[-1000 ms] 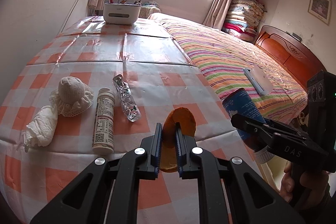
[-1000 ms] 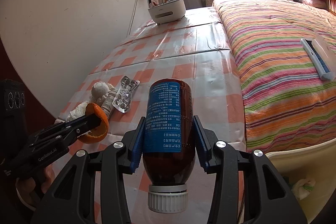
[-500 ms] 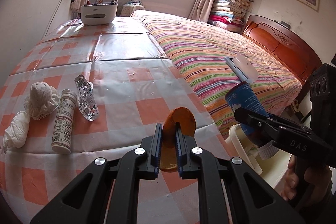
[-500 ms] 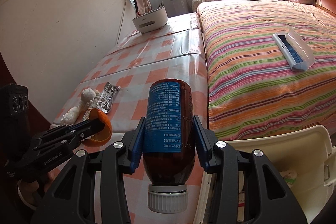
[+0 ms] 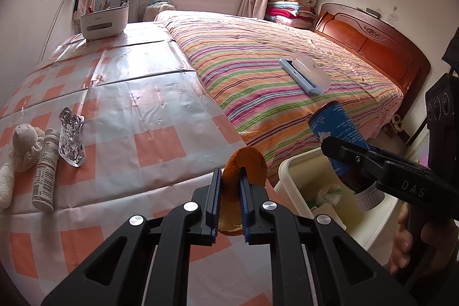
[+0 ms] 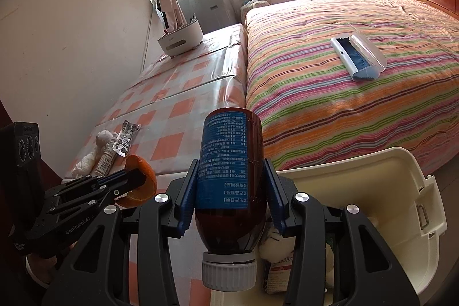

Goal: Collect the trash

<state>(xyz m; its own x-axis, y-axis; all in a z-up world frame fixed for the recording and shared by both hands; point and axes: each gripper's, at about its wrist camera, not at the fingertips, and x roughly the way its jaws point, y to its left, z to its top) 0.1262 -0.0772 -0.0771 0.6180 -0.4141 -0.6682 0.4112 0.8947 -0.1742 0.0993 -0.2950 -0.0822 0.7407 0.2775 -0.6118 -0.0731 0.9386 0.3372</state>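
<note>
My left gripper [image 5: 230, 181] is shut on an orange peel [image 5: 246, 162] and holds it above the table's right edge, next to the cream trash bin [image 5: 289, 168]. My right gripper [image 6: 231, 177] is shut on a brown bottle [image 6: 231, 162] with a blue label and grey cap, held cap toward the camera over the bin [image 6: 401, 191]. The bottle [image 5: 338, 131] also shows in the left wrist view. On the checked table lie a blister pack [image 5: 71, 134], a white tube [image 5: 46, 168] and white cloth bundles [image 5: 24, 142].
The bin holds crumpled tissue [image 6: 275, 243] and a small box [image 6: 279, 274]. A striped bed [image 5: 272, 70] with a blue-white case [image 5: 305, 73] adjoins the table. A white caddy [image 5: 104, 22] stands at the table's far end.
Both grippers have moved right, away from the table items and toward the bin. The bottle now hangs over the bin's opening; the peel is at the table's edge.
</note>
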